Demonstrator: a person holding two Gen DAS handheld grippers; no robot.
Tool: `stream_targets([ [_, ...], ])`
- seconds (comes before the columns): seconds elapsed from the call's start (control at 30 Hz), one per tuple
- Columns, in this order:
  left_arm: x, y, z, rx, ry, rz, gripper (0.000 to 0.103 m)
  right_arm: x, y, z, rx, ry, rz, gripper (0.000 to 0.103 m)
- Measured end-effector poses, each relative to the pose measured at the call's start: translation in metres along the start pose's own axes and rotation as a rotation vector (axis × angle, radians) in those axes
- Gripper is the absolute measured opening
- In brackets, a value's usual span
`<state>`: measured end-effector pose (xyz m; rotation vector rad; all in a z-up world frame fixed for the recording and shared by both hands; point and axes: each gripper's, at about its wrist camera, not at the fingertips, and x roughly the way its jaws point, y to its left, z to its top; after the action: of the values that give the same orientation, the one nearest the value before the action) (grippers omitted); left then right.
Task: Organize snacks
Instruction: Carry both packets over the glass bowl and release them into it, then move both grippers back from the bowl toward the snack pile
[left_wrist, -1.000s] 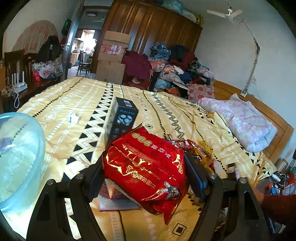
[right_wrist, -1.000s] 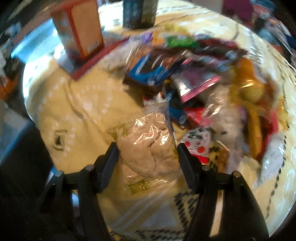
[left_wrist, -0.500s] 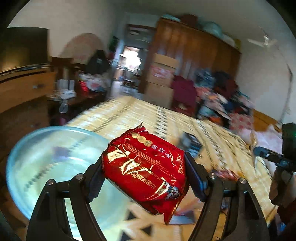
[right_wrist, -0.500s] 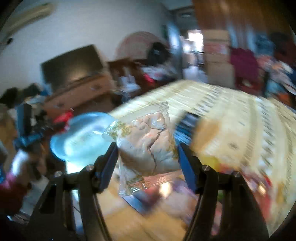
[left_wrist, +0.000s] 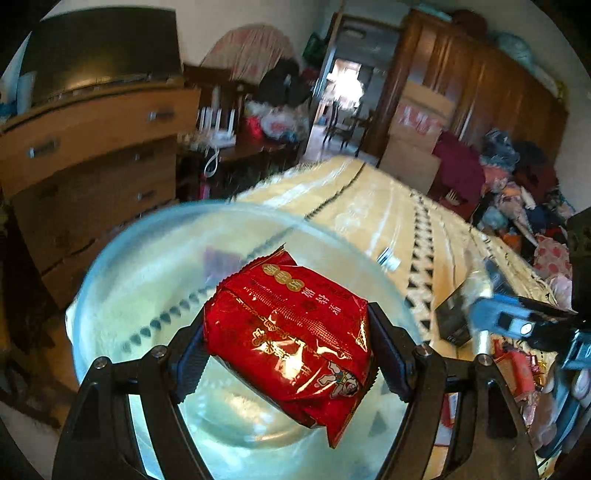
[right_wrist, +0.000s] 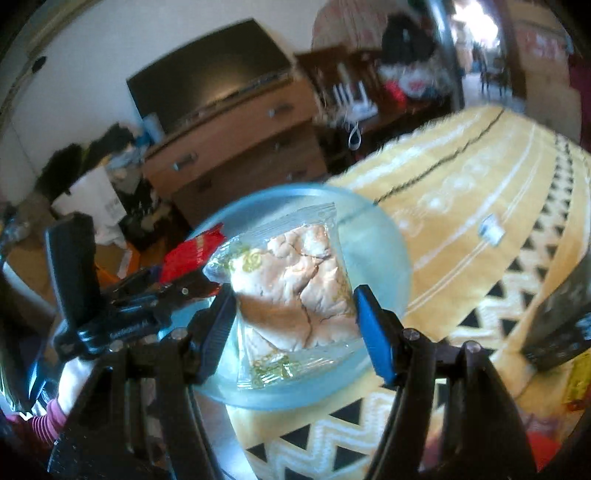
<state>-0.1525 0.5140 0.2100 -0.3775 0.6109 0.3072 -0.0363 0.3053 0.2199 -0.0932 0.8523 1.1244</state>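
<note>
Both grippers carried light, crinkly snack packs over the bowl.

The left gripper (left_wrist: 286, 345) clamped the puffy red foil packet (left_wrist: 291, 332) across its middle; the right gripper (right_wrist: 295, 317) squeezed the clear pastry pack (right_wrist: 295, 288), probably crumbly, above the pale blue bowl (right_wrist: 384, 240) at the bed's (right_wrist: 480, 177) near corner.

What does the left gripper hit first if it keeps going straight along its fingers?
Most likely the clear blue bowl. The left gripper is shut on the red snack packet and points down into the bowl's open mouth, so the packet would probably meet the inside first. Depth is hard to judge.
</note>
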Motion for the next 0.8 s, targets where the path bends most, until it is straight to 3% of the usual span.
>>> stream_targets([
  [0.2,0.015,0.010,-0.010,-0.022,0.038,0.025,0.083,0.032,-0.005,0.001,0.040,0.085,-0.006,0.068],
  [0.27,0.016,0.015,-0.013,-0.032,0.042,0.042,0.088,0.039,-0.005,0.003,0.062,0.108,-0.010,0.075],
  [0.33,0.016,0.016,-0.014,-0.046,0.048,0.056,0.089,0.039,-0.005,0.003,0.070,0.097,-0.026,0.086],
  [0.47,0.019,0.020,-0.014,-0.061,0.064,0.061,0.090,0.038,-0.002,0.004,0.063,0.059,-0.049,0.088],
  [0.57,0.000,0.030,-0.010,-0.123,0.006,0.041,0.090,0.040,0.007,0.006,0.032,0.019,-0.071,0.089],
  [0.73,-0.051,0.054,-0.015,-0.241,-0.141,0.045,0.094,0.058,0.034,0.003,-0.081,-0.076,-0.035,0.095],
  [0.8,-0.063,0.061,-0.019,-0.259,-0.160,0.048,0.095,0.072,0.046,0.000,-0.141,-0.077,-0.042,0.095],
])
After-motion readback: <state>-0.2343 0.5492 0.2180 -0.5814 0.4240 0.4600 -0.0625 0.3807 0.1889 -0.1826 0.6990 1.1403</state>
